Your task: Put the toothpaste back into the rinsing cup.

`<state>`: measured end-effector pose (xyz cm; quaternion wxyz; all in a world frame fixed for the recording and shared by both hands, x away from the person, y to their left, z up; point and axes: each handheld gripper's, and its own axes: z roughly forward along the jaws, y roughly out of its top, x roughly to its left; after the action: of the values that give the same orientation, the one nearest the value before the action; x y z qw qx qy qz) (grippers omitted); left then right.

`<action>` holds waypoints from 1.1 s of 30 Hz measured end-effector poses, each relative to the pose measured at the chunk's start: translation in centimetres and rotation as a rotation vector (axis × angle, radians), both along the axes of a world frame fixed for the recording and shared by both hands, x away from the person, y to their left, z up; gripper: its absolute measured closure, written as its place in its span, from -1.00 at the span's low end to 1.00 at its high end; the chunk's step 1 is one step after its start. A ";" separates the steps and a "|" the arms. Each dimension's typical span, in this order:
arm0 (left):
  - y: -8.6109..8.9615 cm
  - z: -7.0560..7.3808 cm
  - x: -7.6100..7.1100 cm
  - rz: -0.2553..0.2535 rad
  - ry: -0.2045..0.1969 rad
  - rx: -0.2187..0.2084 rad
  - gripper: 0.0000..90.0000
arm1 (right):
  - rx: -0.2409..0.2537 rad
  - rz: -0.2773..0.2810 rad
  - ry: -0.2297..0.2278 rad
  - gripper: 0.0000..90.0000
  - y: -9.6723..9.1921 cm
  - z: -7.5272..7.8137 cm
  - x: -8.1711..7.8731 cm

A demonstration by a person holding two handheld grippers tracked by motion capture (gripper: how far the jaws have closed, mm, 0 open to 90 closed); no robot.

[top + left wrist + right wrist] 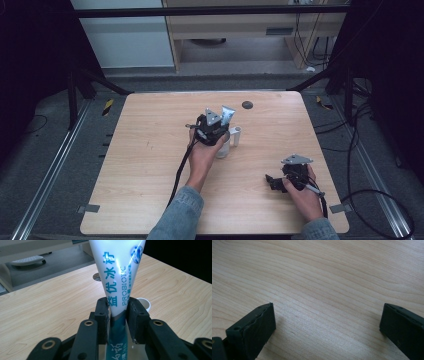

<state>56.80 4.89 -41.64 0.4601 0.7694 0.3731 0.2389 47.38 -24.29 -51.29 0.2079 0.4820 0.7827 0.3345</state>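
Observation:
A white toothpaste tube (117,277) with teal print stands upright, its flat crimped end up, and its lower end goes down into a white mug (145,304). My left gripper (118,308) is shut on the tube, one pad on each side of its lower part. In the high view the tube (227,115) rises above the left gripper (220,129) at the table's middle, over the mug (225,148). My right gripper (272,182) rests near the table's front right. In its own view the right gripper (327,322) is open, with bare wood between the jaws.
The wooden table (150,150) has a small dark round disc (247,105) near its far edge, behind the mug. A black frame and cables surround the table, and a cable trails from each gripper.

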 end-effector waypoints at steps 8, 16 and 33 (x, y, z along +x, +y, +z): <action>0.1 0.0 0.0 0.007 -0.001 0.005 0.50 | 0.000 0.000 0.000 -0.99 0.0 0.0 0.0; 0.4 0.0 0.0 0.020 -0.003 0.004 0.38 | 0.000 0.000 0.000 -0.99 0.0 0.0 0.0; 0.7 0.4 -0.3 0.025 -0.011 0.035 0.19 | 0.000 0.000 0.000 -0.99 0.0 0.0 0.0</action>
<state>56.49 5.57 -41.23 0.4457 0.7712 0.3760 0.2556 47.38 -24.29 -51.29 0.2078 0.4820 0.7827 0.3344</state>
